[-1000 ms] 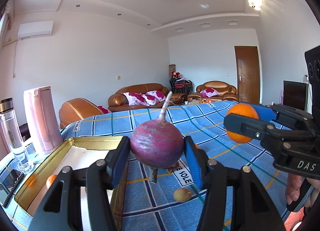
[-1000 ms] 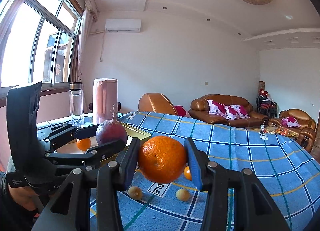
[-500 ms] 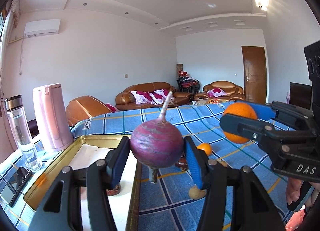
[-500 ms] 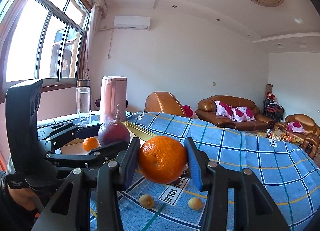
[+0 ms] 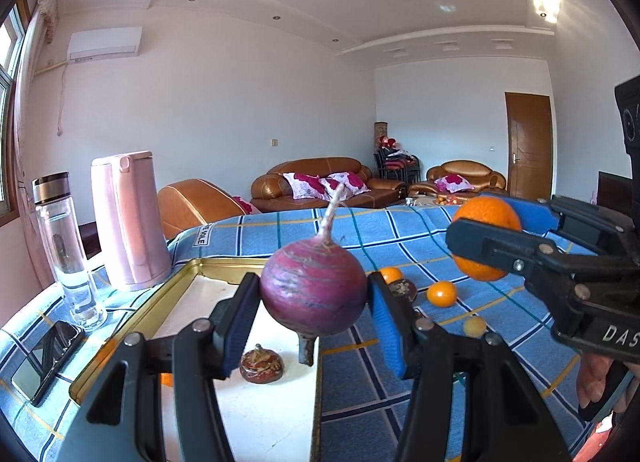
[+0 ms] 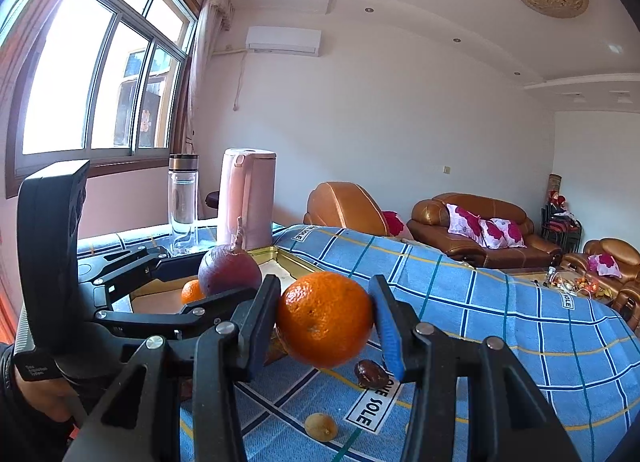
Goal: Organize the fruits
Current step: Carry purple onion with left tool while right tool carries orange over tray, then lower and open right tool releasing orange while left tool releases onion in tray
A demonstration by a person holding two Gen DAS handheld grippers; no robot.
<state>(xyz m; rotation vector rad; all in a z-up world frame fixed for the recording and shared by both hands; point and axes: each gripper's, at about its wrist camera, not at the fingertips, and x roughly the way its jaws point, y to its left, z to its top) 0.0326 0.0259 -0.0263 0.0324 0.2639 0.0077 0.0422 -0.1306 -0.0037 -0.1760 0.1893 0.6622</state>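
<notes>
1. The left gripper (image 5: 314, 326) had its fingers clamped on a purple radish (image 5: 314, 294), held above the gold tray (image 5: 192, 267).
2. The right gripper (image 6: 326, 326) gripped an orange (image 6: 325, 320) over the bench (image 6: 500, 326); both probably needed lowering into the tray.

Glossy gold metal tray (image 5: 188, 268); checked cloth (image 5: 408, 238); pebbled orange (image 6: 325, 320).

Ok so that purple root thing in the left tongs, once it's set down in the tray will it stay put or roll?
The purple root looks round and smooth, so it will probably roll on the tray floor. The stub under it likely tips it sideways rather than standing it up. It seems firm: the left tongs pinch it without visible denting.
</notes>
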